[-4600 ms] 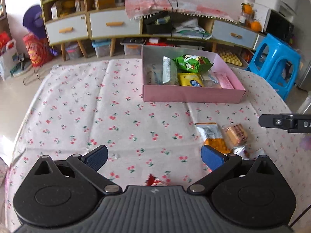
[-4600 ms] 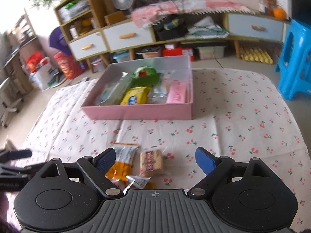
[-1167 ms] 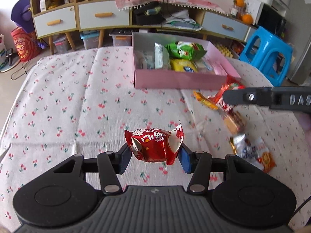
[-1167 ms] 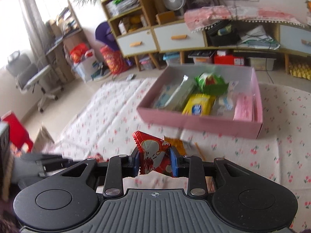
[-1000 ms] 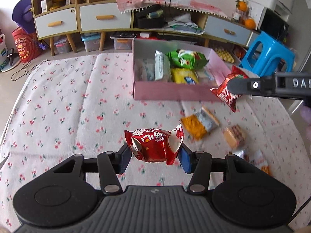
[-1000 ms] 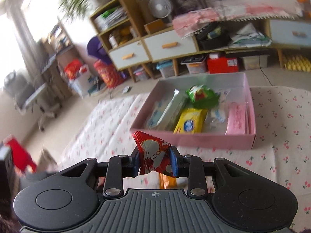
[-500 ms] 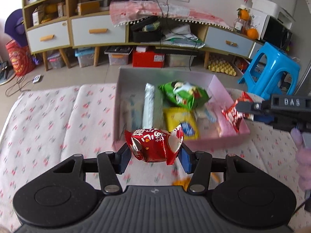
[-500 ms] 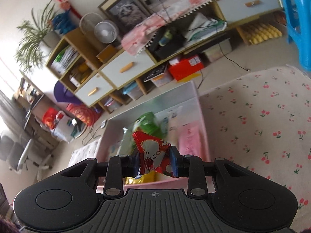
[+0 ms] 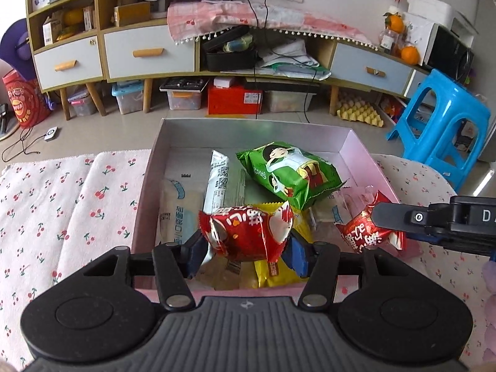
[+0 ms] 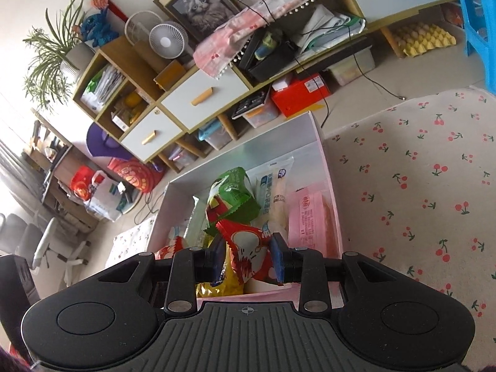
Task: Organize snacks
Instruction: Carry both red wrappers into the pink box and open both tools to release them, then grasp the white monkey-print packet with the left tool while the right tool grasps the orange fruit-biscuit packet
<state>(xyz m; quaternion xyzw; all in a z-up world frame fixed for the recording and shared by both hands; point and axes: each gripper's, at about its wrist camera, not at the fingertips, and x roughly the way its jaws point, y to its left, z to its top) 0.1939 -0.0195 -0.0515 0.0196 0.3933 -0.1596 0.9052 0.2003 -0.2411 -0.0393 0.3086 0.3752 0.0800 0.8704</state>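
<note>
Left snack: a red packet (image 9: 246, 232) is pinched between the blue pads of the left hand-held gripper (image 9: 246, 249), held in the air above the near end of the pink box (image 9: 145, 192).
Right snack: a second red packet (image 10: 248, 254) is clamped upright in the right hand-held gripper (image 10: 247, 259), above the near right part of the box; in the left wrist view the same packet (image 9: 364, 232) hangs just inside the right wall.
Left hand-held gripper: pressed onto its packet on both sides.
Right hand-held gripper: pressed onto its packet; seen from the left wrist, its black body (image 9: 434, 220) reaches in from the right.
Box contents: a green bag (image 9: 288, 175) towards the far middle, a white stick packet (image 9: 218, 183) to its left, a yellow packet (image 9: 272, 266) near the front, a pink packet (image 10: 311, 217) along the right wall, and clear-wrapped packets along the left.
Table: covered by a cherry-print cloth (image 9: 62, 204); the box rests on it.
Surroundings: a blue stool (image 9: 440, 130) stands on the floor beyond the table's right corner.
</note>
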